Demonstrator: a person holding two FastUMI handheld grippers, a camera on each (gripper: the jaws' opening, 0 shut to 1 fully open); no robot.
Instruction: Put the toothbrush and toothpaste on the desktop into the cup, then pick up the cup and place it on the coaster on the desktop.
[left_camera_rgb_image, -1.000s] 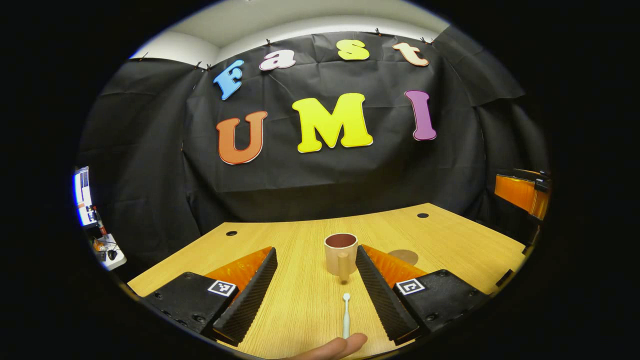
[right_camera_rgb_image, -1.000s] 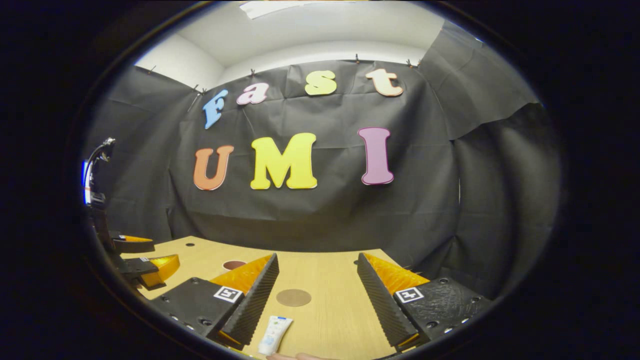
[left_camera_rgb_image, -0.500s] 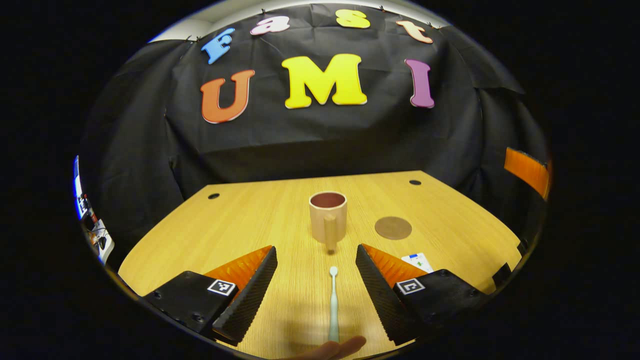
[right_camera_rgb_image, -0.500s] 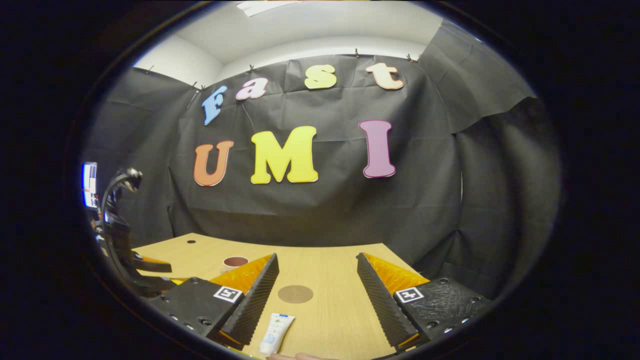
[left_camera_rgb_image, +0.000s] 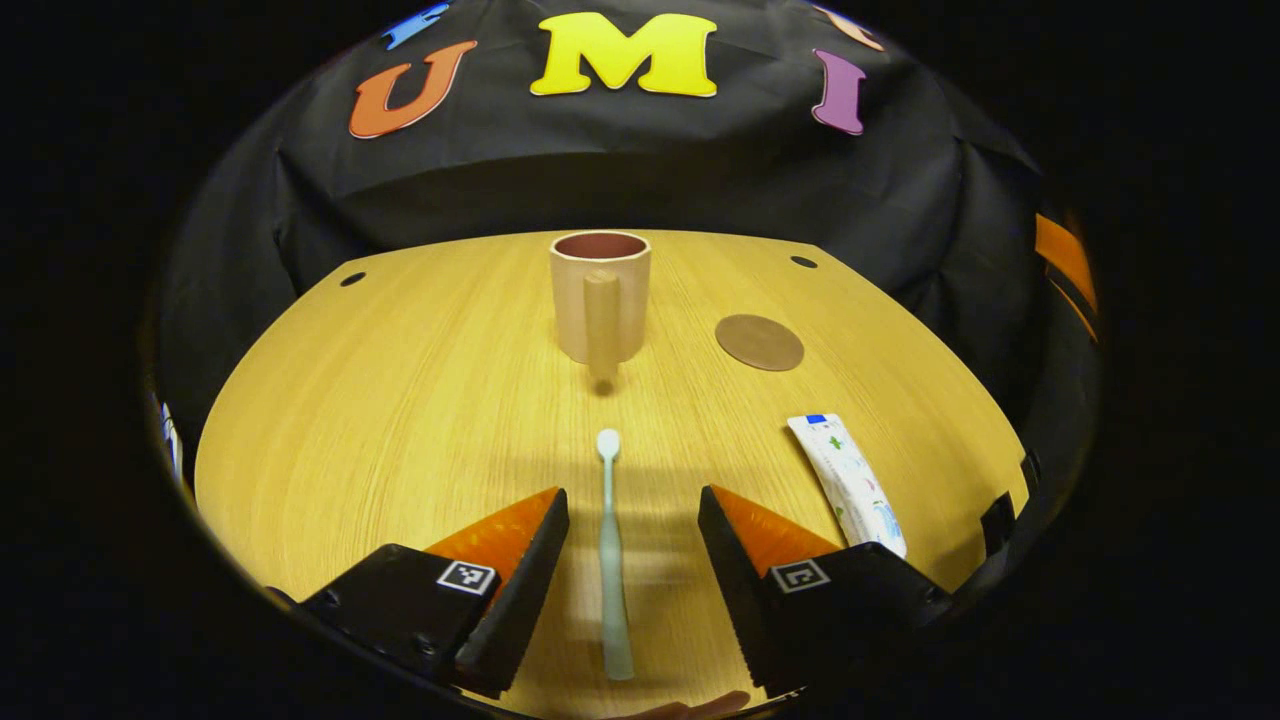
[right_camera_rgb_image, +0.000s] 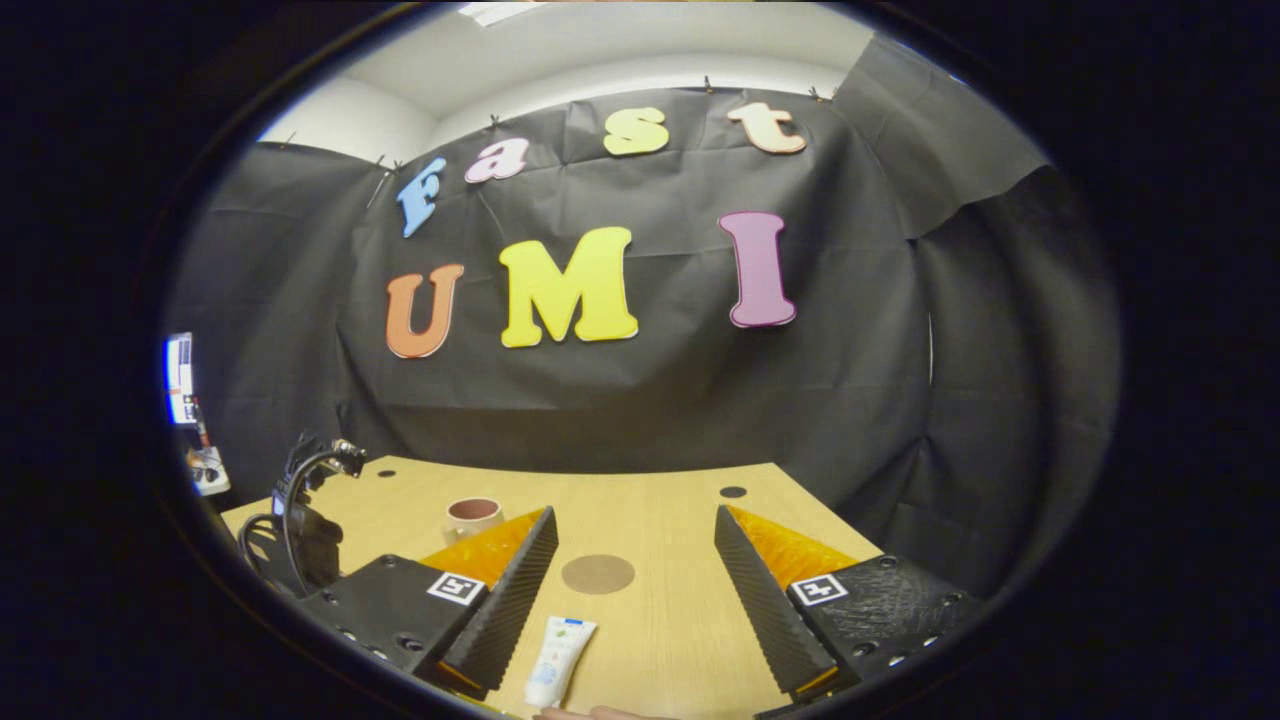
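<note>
Your left gripper (left_camera_rgb_image: 628, 560) hung spread, gripping nothing, straddling the toothbrush (left_camera_rgb_image: 610, 560) lying flat; mug (left_camera_rgb_image: 600, 295) beyond, coaster (left_camera_rgb_image: 759, 342) and toothpaste (left_camera_rgb_image: 848, 482) rightward. Best lower squarely, then pinch mid-handle. Your right gripper (right_camera_rgb_image: 632, 590) gaped, empty, above desk.
</note>
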